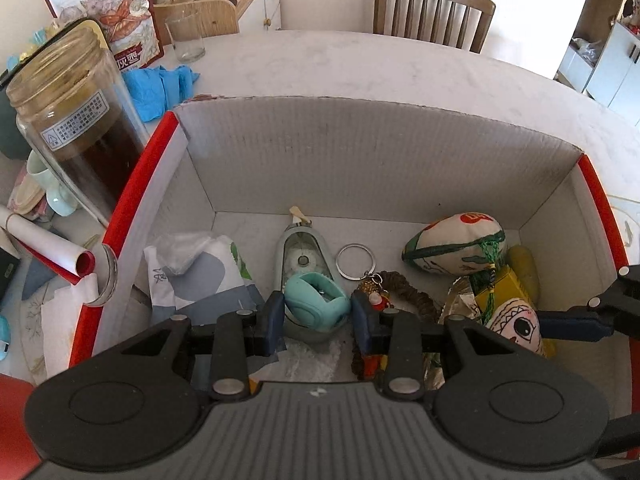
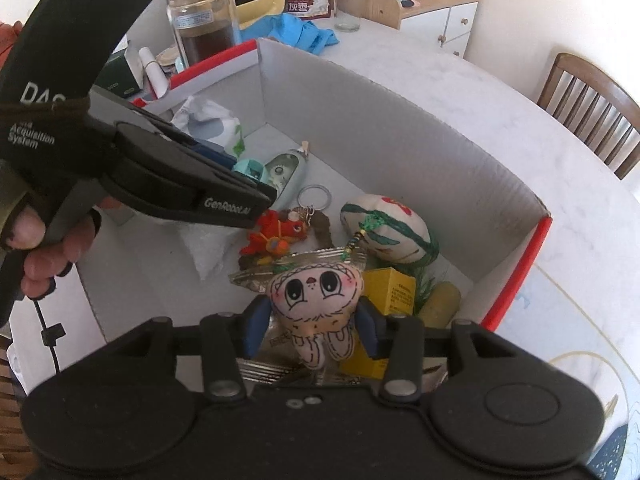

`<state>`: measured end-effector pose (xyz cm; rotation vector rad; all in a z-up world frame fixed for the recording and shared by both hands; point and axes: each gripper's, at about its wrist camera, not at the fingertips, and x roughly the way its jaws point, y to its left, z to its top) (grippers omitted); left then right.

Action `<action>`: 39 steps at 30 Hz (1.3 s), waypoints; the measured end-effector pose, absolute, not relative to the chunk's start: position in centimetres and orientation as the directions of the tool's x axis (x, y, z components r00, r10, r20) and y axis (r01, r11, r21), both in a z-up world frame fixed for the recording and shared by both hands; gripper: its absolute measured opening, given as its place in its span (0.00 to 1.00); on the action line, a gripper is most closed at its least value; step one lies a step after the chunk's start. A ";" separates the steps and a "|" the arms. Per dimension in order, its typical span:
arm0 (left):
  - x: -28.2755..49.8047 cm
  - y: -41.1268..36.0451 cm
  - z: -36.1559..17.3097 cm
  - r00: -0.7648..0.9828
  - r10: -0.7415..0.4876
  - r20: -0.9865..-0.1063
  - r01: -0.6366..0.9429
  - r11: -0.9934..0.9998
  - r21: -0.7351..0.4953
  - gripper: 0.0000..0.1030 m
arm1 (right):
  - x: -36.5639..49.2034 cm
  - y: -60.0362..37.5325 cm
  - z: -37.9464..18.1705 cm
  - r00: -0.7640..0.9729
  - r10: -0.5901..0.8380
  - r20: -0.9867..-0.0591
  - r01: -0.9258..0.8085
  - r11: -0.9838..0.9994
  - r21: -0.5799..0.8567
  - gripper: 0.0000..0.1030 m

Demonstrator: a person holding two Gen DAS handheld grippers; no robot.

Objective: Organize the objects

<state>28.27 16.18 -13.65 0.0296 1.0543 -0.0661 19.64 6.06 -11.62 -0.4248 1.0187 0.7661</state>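
Cardboard box with red-edged flaps stands on the white table and serves as the landmark for all positions below.

Left gripper reaches down into the box, its 2 blue pads set on either side of a teal silicone earmuff-shaped case. Both pads appear to touch it, so the gripper reads as clenched on the case. The case sits just in front of a pale correction-tape dispenser lying on the box floor near the middle of the far wall.

Right gripper is also inside the box, at its right end, closed around a white plush doll with large drawn eyes. The doll lies over a silver foil packet and next to a yellow carton.

Other contents of the box: a metal keyring beside the dispenser, a red plush charm near the keyring, an egg-shaped painted fabric pouch toward the right wall, and a patterned tissue pack at the left wall.

Outside the box, by its left flap, stand a glass jar with dark contents, blue gloves and an empty drinking glass.
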 end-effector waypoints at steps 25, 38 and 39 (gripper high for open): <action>22.8 15.2 -7.5 0.661 -0.013 -0.750 0.021 1.000 0.001 0.76 | 18.3 1.0 -5.4 0.339 0.551 -0.762 -0.709 0.682 0.178 0.65; 18.4 13.2 -3.1 0.752 0.014 -0.659 -0.023 1.000 -0.005 0.95 | 16.6 -3.7 -2.1 0.368 0.671 -0.644 -0.731 0.637 0.245 0.86; 18.0 12.9 -2.7 0.760 0.021 -0.649 -0.027 1.000 0.001 0.96 | 16.4 -4.0 -1.9 0.375 0.676 -0.634 -0.736 0.633 0.240 0.87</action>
